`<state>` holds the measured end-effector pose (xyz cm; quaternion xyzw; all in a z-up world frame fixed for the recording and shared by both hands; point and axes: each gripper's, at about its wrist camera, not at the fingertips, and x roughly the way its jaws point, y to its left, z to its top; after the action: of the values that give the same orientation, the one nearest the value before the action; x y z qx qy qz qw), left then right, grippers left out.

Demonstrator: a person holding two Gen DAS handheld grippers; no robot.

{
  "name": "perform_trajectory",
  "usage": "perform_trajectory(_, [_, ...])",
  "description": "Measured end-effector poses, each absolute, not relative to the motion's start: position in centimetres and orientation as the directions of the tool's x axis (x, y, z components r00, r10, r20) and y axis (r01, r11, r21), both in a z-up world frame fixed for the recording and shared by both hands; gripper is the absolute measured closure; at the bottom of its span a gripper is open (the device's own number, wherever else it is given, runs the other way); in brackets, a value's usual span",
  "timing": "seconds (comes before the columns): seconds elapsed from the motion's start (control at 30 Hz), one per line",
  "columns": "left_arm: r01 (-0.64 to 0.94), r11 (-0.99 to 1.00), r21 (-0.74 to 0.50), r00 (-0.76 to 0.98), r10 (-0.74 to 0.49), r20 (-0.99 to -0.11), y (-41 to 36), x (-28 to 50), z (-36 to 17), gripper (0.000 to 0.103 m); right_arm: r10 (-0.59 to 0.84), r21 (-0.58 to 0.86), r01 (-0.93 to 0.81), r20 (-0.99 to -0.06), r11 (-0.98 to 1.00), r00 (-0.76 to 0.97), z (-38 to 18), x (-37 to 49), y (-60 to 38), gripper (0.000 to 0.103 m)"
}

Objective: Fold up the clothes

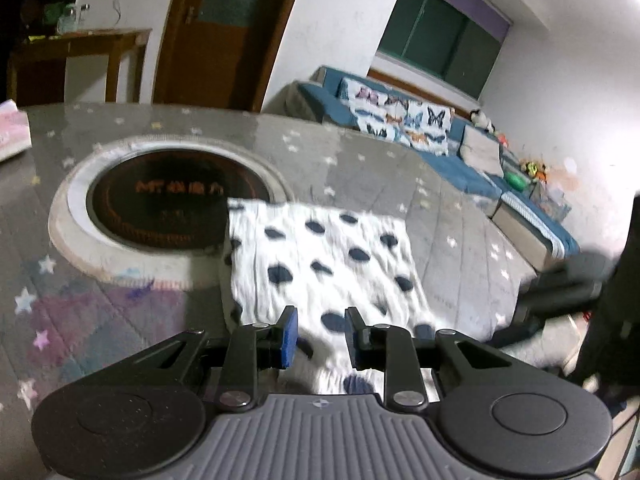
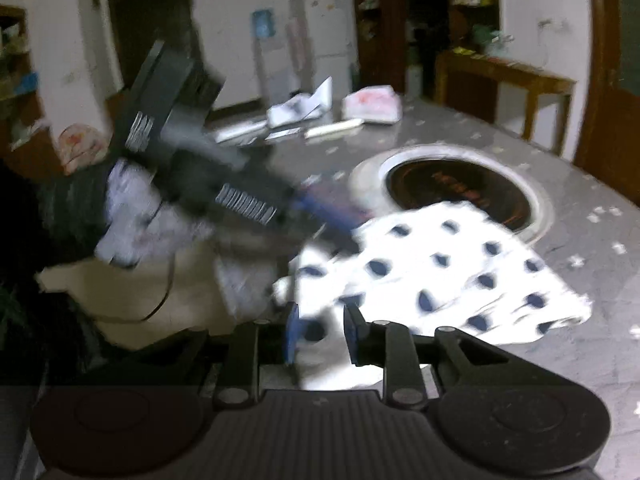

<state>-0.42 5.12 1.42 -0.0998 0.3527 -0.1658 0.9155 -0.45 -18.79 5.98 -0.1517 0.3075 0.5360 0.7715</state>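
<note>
From my left tongs I look down on the white cloth with dark spots, lying flat on the grey star-patterned table, its far corner beside the round black burner. My blue pads stand apart above the cloth's near edge, gripping nothing.

From my right tongs, the picture is blurred. The cloth spreads from the burner toward me. These pads also stand apart over its near edge. My left tongs reach to the cloth's left corner; whether they touch it I cannot tell.
</note>
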Motion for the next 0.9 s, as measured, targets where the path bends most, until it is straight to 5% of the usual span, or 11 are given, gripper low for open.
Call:
perform_trajectory(0.23, [0.237,0.935,-0.262,0.676,-0.353,-0.647,5.1,-1.7,0.8,0.076,0.665,0.071,-0.828,-0.636,0.556,0.392,4.2,4.5,-17.9,0.074])
perform_trajectory(0.43, [0.322,0.916,-0.24,0.715,-0.401,-0.573,3.4,-2.2,2.9,0.076,0.6,0.038,-0.763,-0.643,0.645,0.475,3.0,8.9,-17.7,0.074])
perform_trajectory(0.9, [0.364,0.894,-0.261,0.638,-0.444,-0.629,1.8,-1.9,0.2,0.075,0.506,0.038,-0.653,-0.668,0.756,0.546,0.2,13.6,-19.2,0.074])
